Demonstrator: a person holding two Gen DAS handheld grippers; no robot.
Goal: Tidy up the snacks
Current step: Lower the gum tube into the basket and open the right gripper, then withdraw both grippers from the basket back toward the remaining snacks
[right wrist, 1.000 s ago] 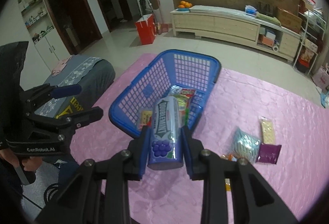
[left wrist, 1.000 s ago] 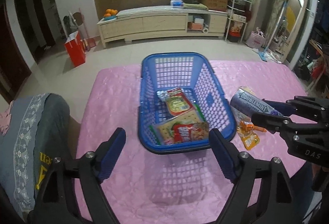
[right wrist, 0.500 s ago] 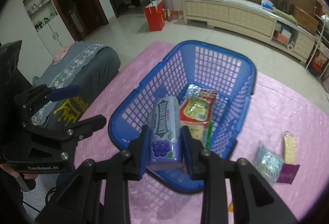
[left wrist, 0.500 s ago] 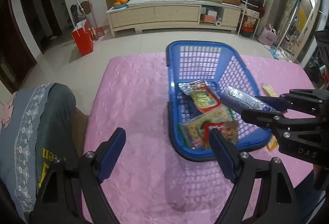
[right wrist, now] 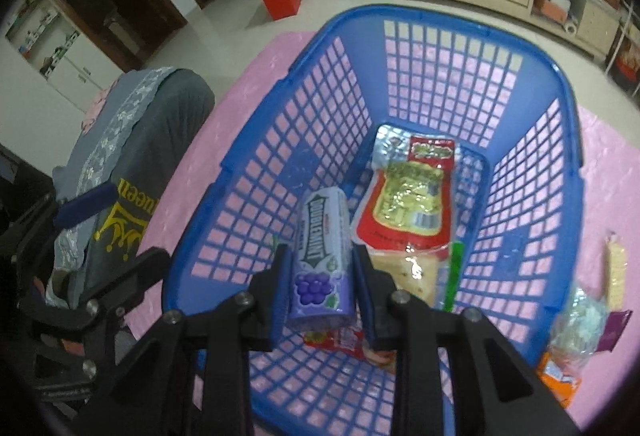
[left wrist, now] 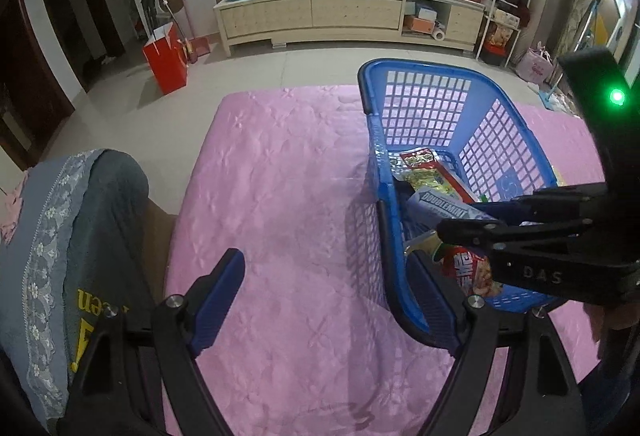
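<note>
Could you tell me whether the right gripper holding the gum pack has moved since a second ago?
Yes. The right gripper, shut on the gum pack, has moved from before the blue basket to above its inside.

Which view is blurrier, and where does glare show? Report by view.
Right wrist: softer overall, glare on the foil snack packet in the blue basket. Left wrist: sharper, bright green indicator light, fisheye bending of the cabinet.

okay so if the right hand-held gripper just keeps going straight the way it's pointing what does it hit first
Probably the bottom of the blue basket. The right hand-held gripper, shut on the Doublemint pack, points down into the basket, beside the red and yellow snack packet. Depth is unclear, so the pack's far end might brush that packet.
</note>
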